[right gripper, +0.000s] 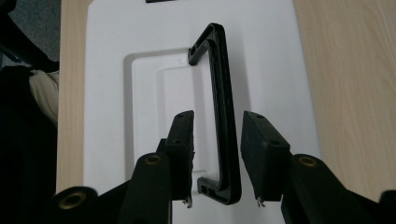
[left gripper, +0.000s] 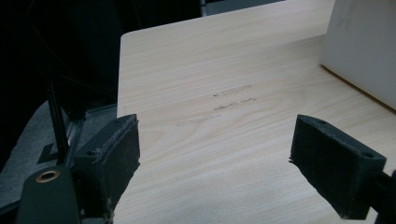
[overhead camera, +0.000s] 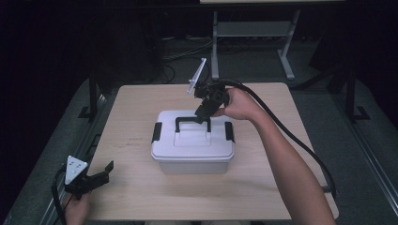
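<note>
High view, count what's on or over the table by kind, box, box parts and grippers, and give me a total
White lidded box: 1
Black carry handle on its lid: 1
Black side latches, left latch and right latch: 2
Grippers, left gripper and right gripper: 2
Total: 6

Left tongs (overhead camera: 104, 172): black body, two black jaws faced with dark, frayed foam pads (left gripper: 114, 154); brass-coloured ringed eyelet on the near arm; grey three-cornered plate (overhead camera: 75, 168) on top, dotted with small dark holes; black cable looping from the rear.

Right tongs (overhead camera: 205, 114): black body, matching black jaws with round recessed screw holes in the pad blocks (right gripper: 261, 149); brass-coloured pivot rings on both linkage arms; grey three-cornered plate; thick black cable (overhead camera: 291, 136) trailing from the body.

Person: forearms bare, no sleeves in sight.
</note>
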### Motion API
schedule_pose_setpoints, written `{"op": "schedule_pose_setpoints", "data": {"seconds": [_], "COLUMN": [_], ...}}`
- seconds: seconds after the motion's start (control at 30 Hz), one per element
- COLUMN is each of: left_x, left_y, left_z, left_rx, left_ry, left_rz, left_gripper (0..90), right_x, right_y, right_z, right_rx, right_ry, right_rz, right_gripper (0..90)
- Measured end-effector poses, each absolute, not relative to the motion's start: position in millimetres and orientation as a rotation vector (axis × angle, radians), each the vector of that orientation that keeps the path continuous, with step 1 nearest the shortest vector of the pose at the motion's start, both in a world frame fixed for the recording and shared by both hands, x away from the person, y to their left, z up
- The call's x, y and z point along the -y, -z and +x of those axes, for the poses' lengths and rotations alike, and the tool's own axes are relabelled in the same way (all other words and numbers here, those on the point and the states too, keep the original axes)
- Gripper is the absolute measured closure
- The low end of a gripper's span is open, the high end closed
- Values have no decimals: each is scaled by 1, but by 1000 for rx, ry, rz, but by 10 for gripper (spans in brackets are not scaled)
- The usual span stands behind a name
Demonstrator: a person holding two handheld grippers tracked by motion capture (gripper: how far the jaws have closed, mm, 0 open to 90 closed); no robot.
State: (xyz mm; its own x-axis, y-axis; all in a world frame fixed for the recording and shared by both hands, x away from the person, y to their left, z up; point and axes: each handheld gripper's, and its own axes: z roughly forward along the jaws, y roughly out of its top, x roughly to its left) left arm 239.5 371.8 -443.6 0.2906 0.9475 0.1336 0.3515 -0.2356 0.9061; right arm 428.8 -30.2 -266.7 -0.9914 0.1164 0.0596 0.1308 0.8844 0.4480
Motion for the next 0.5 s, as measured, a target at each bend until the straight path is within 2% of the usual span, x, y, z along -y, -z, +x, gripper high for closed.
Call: {"op": "schedule_pose_setpoints", "data": {"seconds": [0.37,0.5], "left_x": [-372,-373], "left_y": [444,444], "left_z": [239,238], "left_rx": [-1178,-1180], "left_ry": [-932,-934], "left_rz": [1756,1755], "left_gripper": [149,149], "right_x": [37,41], "right_y": [261,262], "right_z": [426,426], "right_rx": [3040,3042], "right_ry": [709,706], "right_rz": [-214,-240], "right_gripper": [597,554]}}
